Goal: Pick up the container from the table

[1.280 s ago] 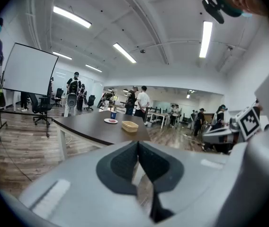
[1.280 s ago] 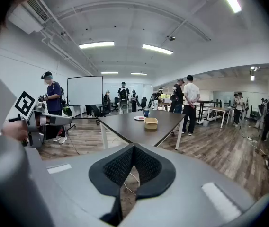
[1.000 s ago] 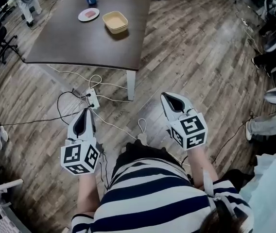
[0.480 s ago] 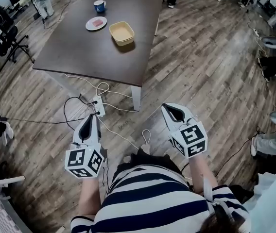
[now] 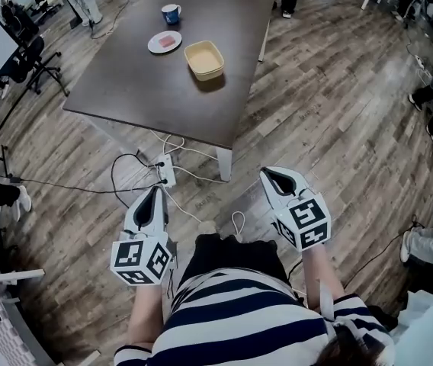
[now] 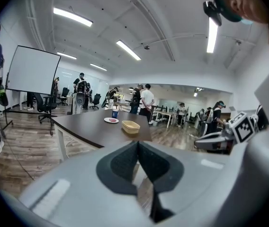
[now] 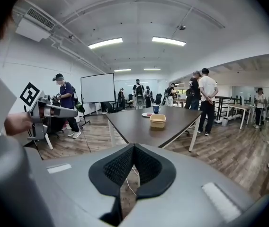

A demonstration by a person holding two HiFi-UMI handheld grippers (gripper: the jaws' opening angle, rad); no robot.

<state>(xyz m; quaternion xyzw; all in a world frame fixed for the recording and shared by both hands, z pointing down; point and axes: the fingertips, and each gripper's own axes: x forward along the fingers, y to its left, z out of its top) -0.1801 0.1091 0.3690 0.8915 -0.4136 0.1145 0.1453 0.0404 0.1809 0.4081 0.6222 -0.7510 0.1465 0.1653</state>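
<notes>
Container (image 5: 204, 59) on table (image 5: 148, 90), left gripper (image 5: 155, 197), right gripper (image 5: 270, 176) tilted down

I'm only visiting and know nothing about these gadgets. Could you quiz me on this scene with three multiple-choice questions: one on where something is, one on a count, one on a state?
1. Where is the container?
A on the floor
B on the table
C in a gripper

2. How many things stand on the tabletop?
A one
B three
C five

3. How do the jaws of the left gripper and the right gripper stand?
A both shut, nothing held
B both wide open
C each shut on a spoon

Answers:
1 B: it sits on the dark tabletop near the plate.
2 B: the container, the plate and the cup.
3 A: each gripper view shows the pads meeting with nothing between them.
</notes>
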